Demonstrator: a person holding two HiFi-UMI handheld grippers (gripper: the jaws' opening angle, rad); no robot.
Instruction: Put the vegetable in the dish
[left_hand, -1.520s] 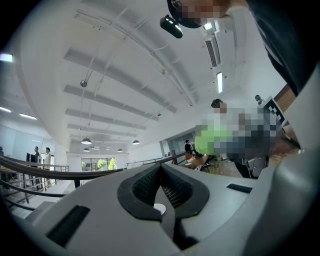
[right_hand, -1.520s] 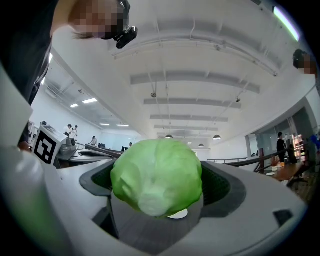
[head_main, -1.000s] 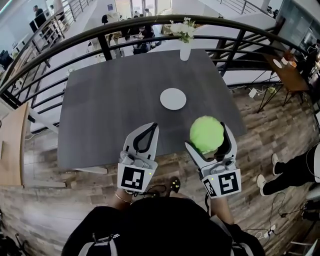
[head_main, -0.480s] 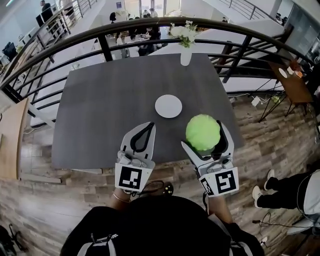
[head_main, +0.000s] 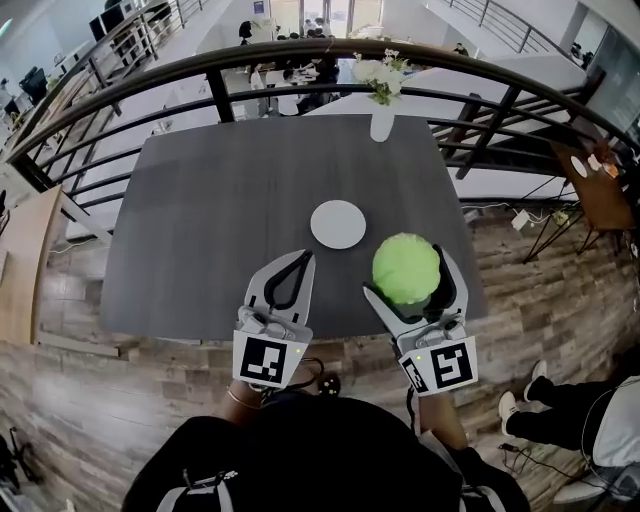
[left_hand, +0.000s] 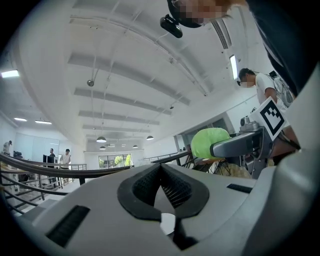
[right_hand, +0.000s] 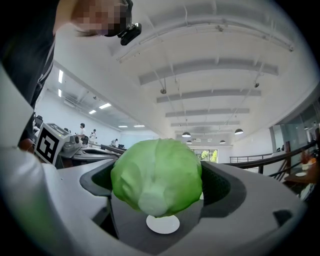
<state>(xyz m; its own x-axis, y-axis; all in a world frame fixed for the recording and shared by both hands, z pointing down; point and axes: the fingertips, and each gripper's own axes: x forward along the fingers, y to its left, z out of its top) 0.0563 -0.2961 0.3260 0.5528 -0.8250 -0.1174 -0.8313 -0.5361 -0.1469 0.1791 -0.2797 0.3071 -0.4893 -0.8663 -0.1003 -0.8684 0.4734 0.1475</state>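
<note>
A round green cabbage (head_main: 406, 268) hangs over the near right part of the dark table (head_main: 200, 220), with my right gripper (head_main: 408, 266) shut on it. In the right gripper view the cabbage (right_hand: 157, 175) fills the space between the jaws. The white dish (head_main: 338, 224) lies flat on the table just ahead and to the left of the cabbage, and shows below it as the dish (right_hand: 162, 224). My left gripper (head_main: 300, 262) hovers near the table's front edge, shut and holding nothing. From the left gripper view the cabbage (left_hand: 212, 142) appears off to the right.
A white vase with flowers (head_main: 381, 120) stands at the table's far edge. A curved black railing (head_main: 300, 60) runs behind the table. A wooden floor lies beside and below it. A person's legs (head_main: 560, 420) show at the lower right.
Both grippers and the cabbage have come a little closer to the dish. Neither grip has changed.
</note>
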